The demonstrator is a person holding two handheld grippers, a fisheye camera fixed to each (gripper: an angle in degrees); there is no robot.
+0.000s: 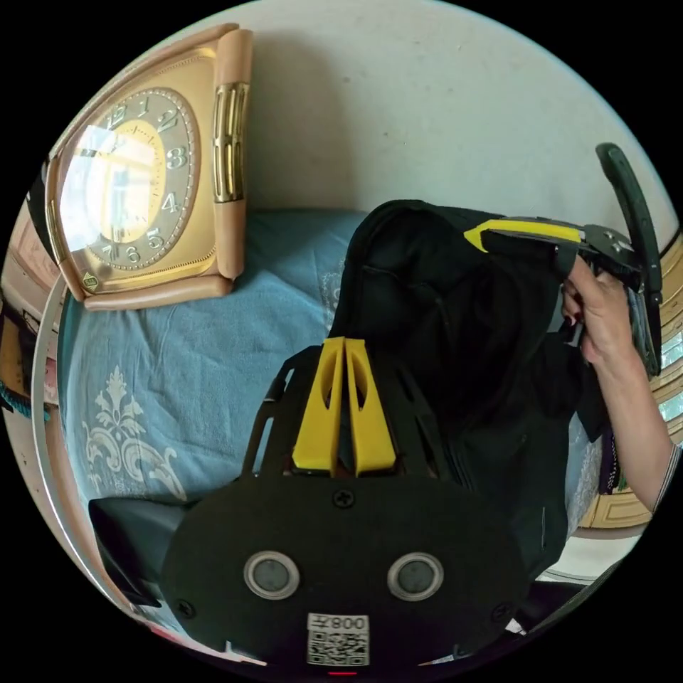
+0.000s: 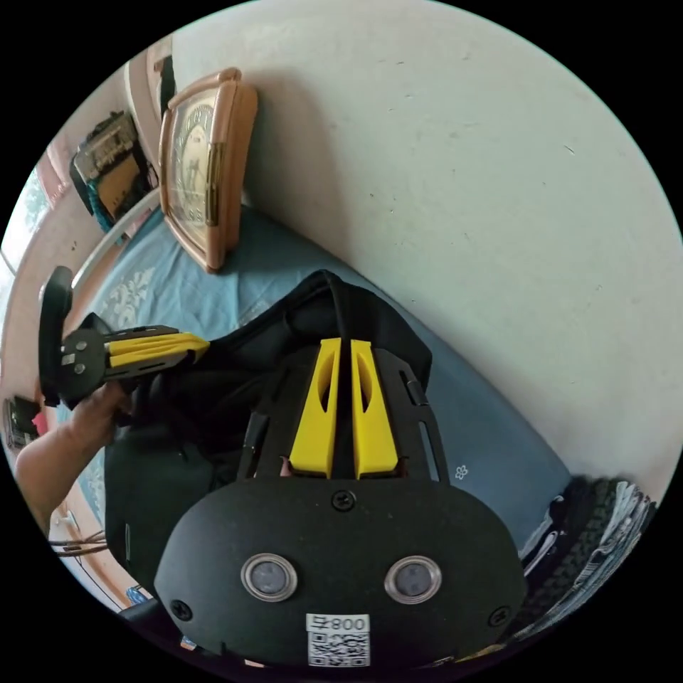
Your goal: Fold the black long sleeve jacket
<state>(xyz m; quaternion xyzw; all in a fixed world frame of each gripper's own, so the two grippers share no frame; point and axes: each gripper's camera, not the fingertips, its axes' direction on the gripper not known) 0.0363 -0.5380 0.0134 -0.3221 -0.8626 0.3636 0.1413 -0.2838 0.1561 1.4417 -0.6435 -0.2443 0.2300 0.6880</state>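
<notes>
The black jacket (image 1: 455, 334) hangs bunched above a blue bedspread (image 1: 185, 370), held up between both grippers. In the left gripper view my left gripper (image 1: 345, 343) has its yellow jaws pressed together on the jacket's near edge. A hand holds my right gripper (image 1: 484, 236) at the upper right, pinching the jacket's far top corner. In the right gripper view my right gripper (image 2: 340, 343) is shut on a black seam of the jacket (image 2: 213, 398). My left gripper (image 2: 203, 346) comes in from the left in a hand, its jaws together on the cloth.
A large peach-framed clock (image 1: 146, 192) leans against the pale wall (image 1: 427, 107) at the bed's head. The bedspread has a white ornament pattern (image 1: 124, 427). A pile of patterned clothes (image 2: 590, 526) lies at the bed's far side. A metal bed rail (image 1: 43, 398) runs along the edge.
</notes>
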